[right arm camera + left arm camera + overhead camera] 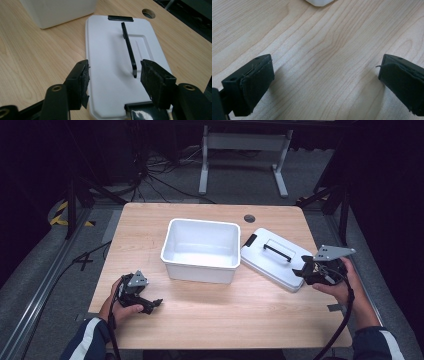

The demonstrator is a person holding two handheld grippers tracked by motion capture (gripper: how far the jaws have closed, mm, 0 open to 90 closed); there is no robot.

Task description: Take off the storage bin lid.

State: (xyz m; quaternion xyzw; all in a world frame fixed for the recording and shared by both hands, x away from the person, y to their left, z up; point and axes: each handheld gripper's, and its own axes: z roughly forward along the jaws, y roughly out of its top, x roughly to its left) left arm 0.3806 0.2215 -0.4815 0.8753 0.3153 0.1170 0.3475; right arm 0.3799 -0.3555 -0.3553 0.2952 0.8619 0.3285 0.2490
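No readable text – no labels, brands or numbers.

Pale wood-grain table (pixel 210 305), matt, smooth, with fine streaks running along the top. White plastic box (pixel 200 250), smooth, faintly glossy inside. White plastic lid (pixel 112 60) near the table's right edge, smooth with a soft sheen; black plastic handle (pixel 128 47) and black clip (pixel 120 18), slightly shiny. Right gripper (pixel 113 75): black hard plastic, pads (pixel 152 77) of rough, frayed dark foam or felt. Left gripper (pixel 324 75): same matt black, same worn fuzzy pads.
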